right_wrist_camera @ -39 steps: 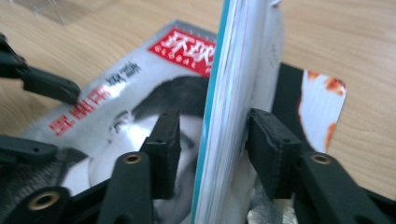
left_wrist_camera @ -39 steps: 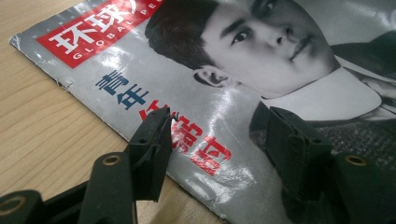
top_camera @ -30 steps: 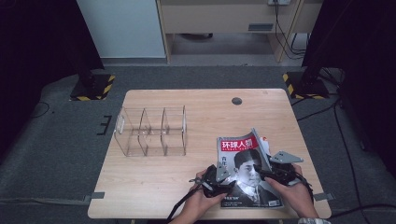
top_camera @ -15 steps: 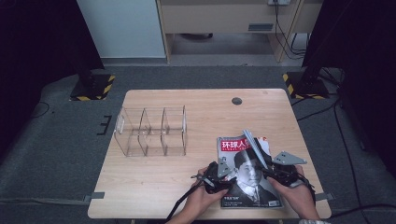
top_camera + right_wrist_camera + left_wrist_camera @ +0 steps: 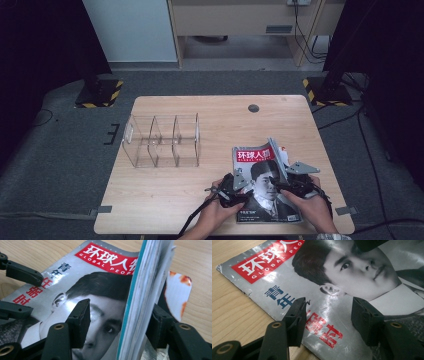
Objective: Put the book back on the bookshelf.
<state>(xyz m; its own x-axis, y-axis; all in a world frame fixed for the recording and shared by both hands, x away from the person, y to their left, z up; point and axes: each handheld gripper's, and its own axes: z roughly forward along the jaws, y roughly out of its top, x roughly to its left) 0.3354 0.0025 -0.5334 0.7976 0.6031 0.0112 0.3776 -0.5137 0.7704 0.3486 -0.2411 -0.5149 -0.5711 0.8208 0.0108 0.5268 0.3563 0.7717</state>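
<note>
Magazine [image 5: 260,175]: flat on the near right part of the wooden counter [image 5: 210,120], cover up, red title band toward the far edge, black-and-white portrait below it; right-hand pages lifted and standing on edge.

Left gripper [image 5: 239,186]: at the magazine's near left edge in the high view, held in the person's left hand [image 5: 212,217]; fingers [image 5: 295,320] spread wide, closed on nothing.

Magazine against left fingers: glossy cover [image 5: 324,290] lying under and between both fingers in the left gripper view; left finger low over the cover's edge beside the red characters, right finger over the collar of the portrait; contact with the cover not clear enough to call.

Right gripper [image 5: 292,182]: over the magazine's right side, held in the person's right hand [image 5: 312,210]; fingers [image 5: 78,320] parted wide.

Magazine against right fingers: raised sheaf of pages [image 5: 142,300] standing upright in the gap, close against the right finger, well apart from the left one; gap clearly wider than the sheaf, so not pinched; flat cover [image 5: 87,290] below the left finger.

Also seen from the right gripper: the other gripper's black fingers [image 5: 23,273] at the cover's left edge.

Clear divider rack [image 5: 162,140]: empty compartments, on the counter's left half, well apart from the magazine.

Dark round hole [image 5: 253,108]: near the counter's far edge.
</note>
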